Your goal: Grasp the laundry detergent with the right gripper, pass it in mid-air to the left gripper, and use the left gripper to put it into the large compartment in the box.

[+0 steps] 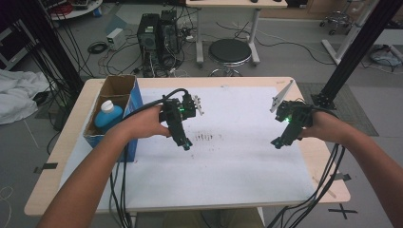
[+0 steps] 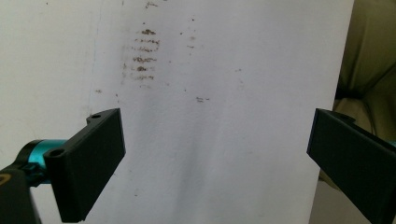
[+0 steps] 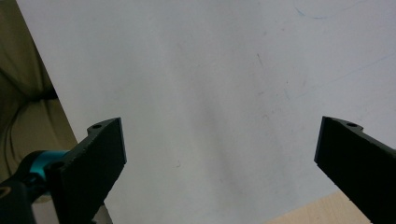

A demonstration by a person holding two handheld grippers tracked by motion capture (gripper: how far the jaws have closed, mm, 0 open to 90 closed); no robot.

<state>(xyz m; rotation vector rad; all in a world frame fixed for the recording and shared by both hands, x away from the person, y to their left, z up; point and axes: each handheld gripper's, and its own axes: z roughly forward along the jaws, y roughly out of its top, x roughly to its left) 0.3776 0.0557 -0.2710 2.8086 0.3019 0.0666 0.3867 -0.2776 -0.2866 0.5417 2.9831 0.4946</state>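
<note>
Left gripper (image 1: 186, 145): hovering over the white paper sheet (image 1: 237, 161) near brown smudges (image 1: 205, 137), jaws standing apart.
Right gripper (image 1: 276, 142): hovering, jaws apart, holding nothing.
Bench (image 1: 71, 156): carrying an open blue cardboard box (image 1: 130, 102).

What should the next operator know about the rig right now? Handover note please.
Left claw: jaws wide open, empty, hovering over the white paper sheet beside the patch of brown smudges.
Right claw: jaws wide open, empty, over the sheet's right part.
Blue plastic bottle with white cap: standing inside the open cardboard box with blue side at the table's left edge, untouched.
Done: nothing visibly grasped so far.
Left: likely fetching the bottle; the left claw is nearer.
</note>
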